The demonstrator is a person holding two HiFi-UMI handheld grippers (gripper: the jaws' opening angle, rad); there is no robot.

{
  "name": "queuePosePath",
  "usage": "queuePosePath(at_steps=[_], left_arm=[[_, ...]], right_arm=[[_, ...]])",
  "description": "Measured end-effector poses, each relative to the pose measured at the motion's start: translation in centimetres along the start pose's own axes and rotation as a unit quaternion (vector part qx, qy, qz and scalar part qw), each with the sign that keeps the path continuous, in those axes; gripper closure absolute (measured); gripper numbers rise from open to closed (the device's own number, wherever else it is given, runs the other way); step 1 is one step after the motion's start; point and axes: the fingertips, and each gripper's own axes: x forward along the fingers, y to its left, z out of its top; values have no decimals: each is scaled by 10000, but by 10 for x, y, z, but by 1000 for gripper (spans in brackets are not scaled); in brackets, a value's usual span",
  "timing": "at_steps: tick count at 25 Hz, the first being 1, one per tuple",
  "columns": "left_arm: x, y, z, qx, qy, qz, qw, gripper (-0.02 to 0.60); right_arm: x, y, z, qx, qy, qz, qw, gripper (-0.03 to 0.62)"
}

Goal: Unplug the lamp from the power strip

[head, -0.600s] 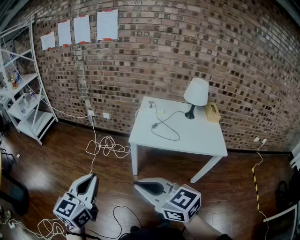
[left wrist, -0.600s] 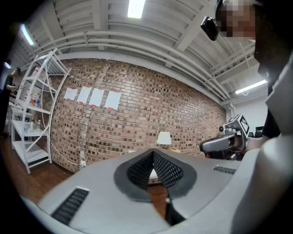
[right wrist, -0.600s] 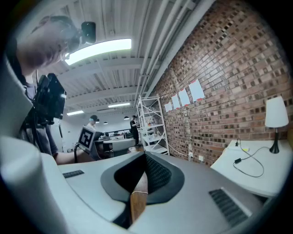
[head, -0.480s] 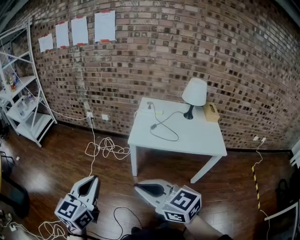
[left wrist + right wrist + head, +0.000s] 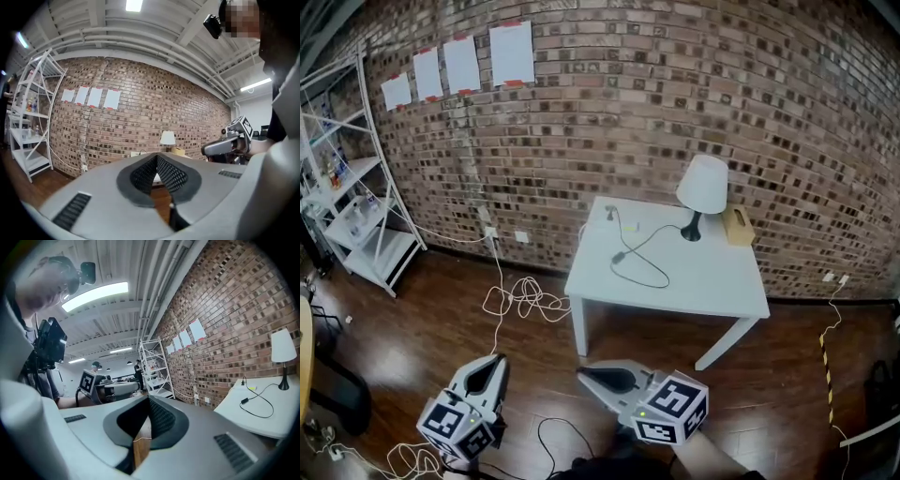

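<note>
A white-shaded lamp (image 5: 701, 190) on a black stem stands at the far right of the white table (image 5: 712, 286). Its black cord (image 5: 643, 264) loops over the tabletop, and the cord's plug (image 5: 619, 256) lies loose on the top. A small item that may be the power strip (image 5: 612, 214) sits near the table's far left corner. Both grippers hover low over the wooden floor, well short of the table. My left gripper (image 5: 497, 360) is shut and empty, and so is my right gripper (image 5: 582, 373). The lamp (image 5: 283, 348) and cord (image 5: 259, 407) also show in the right gripper view.
A tan box (image 5: 737, 225) stands beside the lamp. White cables (image 5: 523, 298) lie coiled on the floor under a wall socket (image 5: 491, 232). A white shelf rack (image 5: 358, 211) stands at the left wall. Yellow-black tape (image 5: 825, 367) runs along the floor at the right.
The head view has shifted, so the table and lamp sit a little further right and lower. Both grippers stay shut and low in the picture.
</note>
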Motion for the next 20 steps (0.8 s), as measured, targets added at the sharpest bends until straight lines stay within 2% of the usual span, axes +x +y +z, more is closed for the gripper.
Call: queuePosePath(at_steps=[9,17,20], left_arm=[[64,-2,3,317,266,191,9990,588],[119,-11,11,333,400,222,9984,588],[140,-17,15,400,436,244,9979,584]], right_arm=[[1,-69,6,153,-8,183,9997,592],[-3,-124,16,287,-50,409,9987,592],[-11,-142,24,676,-241,724,9948,592]])
